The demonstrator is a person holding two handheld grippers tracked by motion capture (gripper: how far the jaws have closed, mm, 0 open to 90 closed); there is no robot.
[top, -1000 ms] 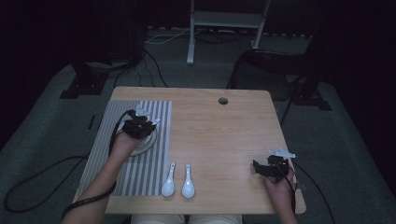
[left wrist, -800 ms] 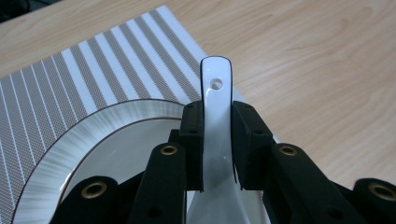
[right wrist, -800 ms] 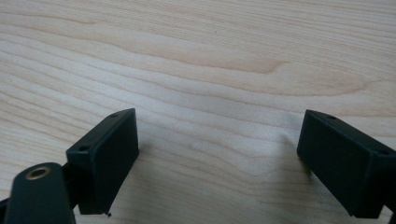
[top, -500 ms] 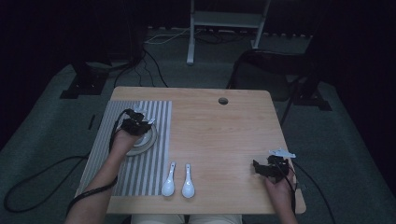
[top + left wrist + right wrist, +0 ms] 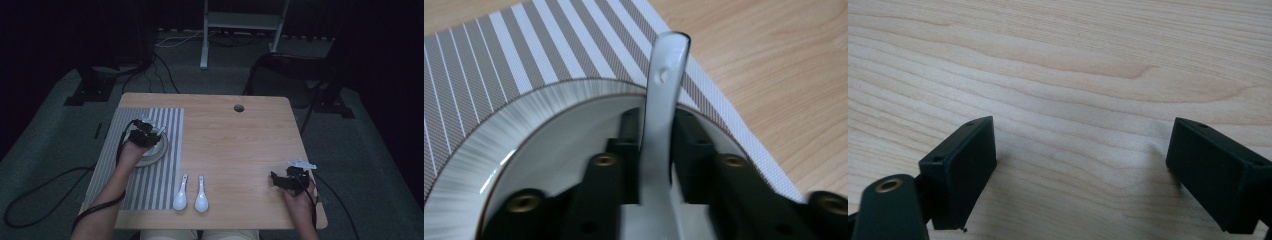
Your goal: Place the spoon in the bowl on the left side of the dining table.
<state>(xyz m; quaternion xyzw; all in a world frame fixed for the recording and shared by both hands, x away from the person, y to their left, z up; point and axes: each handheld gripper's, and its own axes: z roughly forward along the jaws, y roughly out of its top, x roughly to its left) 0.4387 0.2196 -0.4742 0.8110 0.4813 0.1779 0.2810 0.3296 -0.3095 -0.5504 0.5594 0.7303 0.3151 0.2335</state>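
We see the left gripper [image 5: 145,132] low over a white bowl [image 5: 156,150] that stands on a grey-and-white striped placemat [image 5: 160,190] at the left part of the wooden surface [image 5: 240,150]. In the left gripper view its 2 black fingers [image 5: 694,150] are inside the bowl [image 5: 499,145], and a white ceramic spoon [image 5: 659,125] stands between them, its handle rising over the bowl's rim toward the placemat [image 5: 499,55]. The fingers have just been opening a little. The left one lies close against the spoon, and at the right one we see a narrow gap, so the pads seem not to press on it any more, and the spoon's lower part lies in the bowl.

2 more white spoons lie side by side on the surface near the person's edge, one [image 5: 180,197] just beside the placemat's right border and the other [image 5: 201,199] to its right, both with handles pointing away from the person.

The right gripper [image 5: 280,181] is well apart, near the right front corner of the surface. In the right gripper view its fingers [image 5: 960,170] stand wide open over bare wood [image 5: 1073,60], and nothing is between them.
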